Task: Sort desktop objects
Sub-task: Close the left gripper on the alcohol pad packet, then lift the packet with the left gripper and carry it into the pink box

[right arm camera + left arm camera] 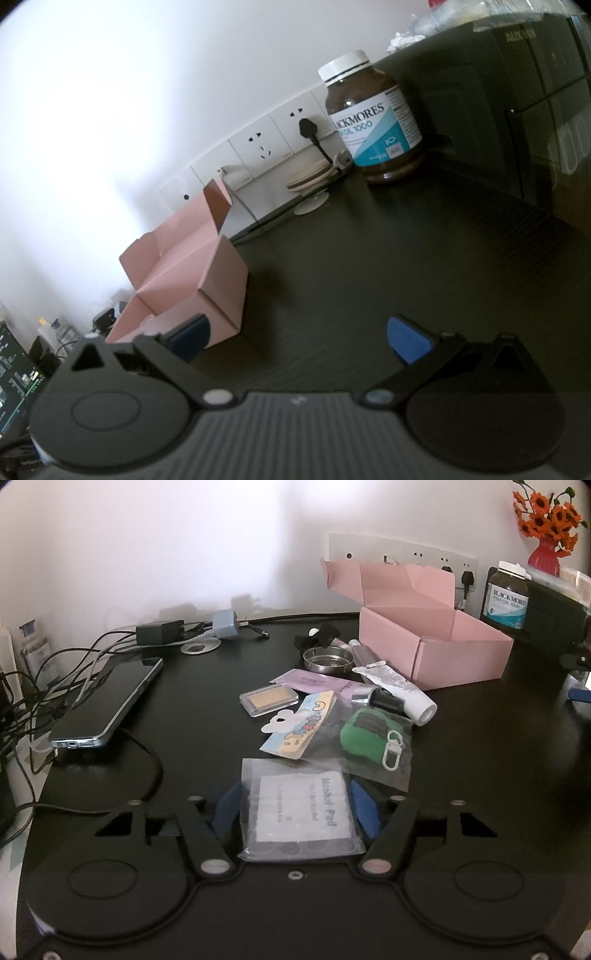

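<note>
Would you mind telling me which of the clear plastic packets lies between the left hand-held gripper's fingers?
The alcohol pad packet, with its white printed label; the other clear bag holds a green item farther back.

The brown bottle (373,118), upper right, reads "BLACKMORES… OIL 1000"; the clear sachet (299,808), lower centre, reads "Alcohol Pad".

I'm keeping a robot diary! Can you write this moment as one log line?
left hand-held gripper: shut on alcohol pad packet | right hand-held gripper: open, holding nothing | pink box: open | stage: picking up packet
</note>
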Action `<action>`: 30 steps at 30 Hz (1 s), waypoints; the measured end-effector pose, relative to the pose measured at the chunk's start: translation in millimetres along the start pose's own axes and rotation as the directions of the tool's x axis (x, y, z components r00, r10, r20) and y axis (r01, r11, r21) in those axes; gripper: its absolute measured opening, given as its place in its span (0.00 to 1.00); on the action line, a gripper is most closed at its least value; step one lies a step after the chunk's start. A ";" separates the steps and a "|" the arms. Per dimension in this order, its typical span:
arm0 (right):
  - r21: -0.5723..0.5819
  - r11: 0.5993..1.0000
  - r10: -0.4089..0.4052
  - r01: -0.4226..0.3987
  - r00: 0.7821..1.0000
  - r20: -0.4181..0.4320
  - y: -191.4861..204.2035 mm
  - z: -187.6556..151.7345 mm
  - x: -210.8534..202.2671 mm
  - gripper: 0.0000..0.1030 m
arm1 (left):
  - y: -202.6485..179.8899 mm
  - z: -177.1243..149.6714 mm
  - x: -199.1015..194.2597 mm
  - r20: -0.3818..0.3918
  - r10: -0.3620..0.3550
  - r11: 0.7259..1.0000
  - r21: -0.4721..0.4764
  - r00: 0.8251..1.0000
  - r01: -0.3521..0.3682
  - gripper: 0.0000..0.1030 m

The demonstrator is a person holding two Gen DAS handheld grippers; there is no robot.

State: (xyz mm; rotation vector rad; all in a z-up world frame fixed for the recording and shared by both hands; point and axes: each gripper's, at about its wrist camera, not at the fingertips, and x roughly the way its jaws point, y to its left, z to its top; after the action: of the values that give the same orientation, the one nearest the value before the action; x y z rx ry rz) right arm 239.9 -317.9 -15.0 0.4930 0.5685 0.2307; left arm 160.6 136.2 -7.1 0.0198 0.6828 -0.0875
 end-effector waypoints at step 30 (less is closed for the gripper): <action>-0.004 1.000 -0.004 0.004 1.000 -0.002 1.8 -0.1 1.0 0.99 | -47.7 -17.2 -20.1 0.087 0.258 0.935 0.230 0.962 -0.271 0.55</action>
State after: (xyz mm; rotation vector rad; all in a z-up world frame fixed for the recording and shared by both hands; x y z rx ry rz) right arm 240.5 -316.0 -14.6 0.4880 0.5705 0.2285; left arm 130.1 91.0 -7.3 0.3407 0.6048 0.0895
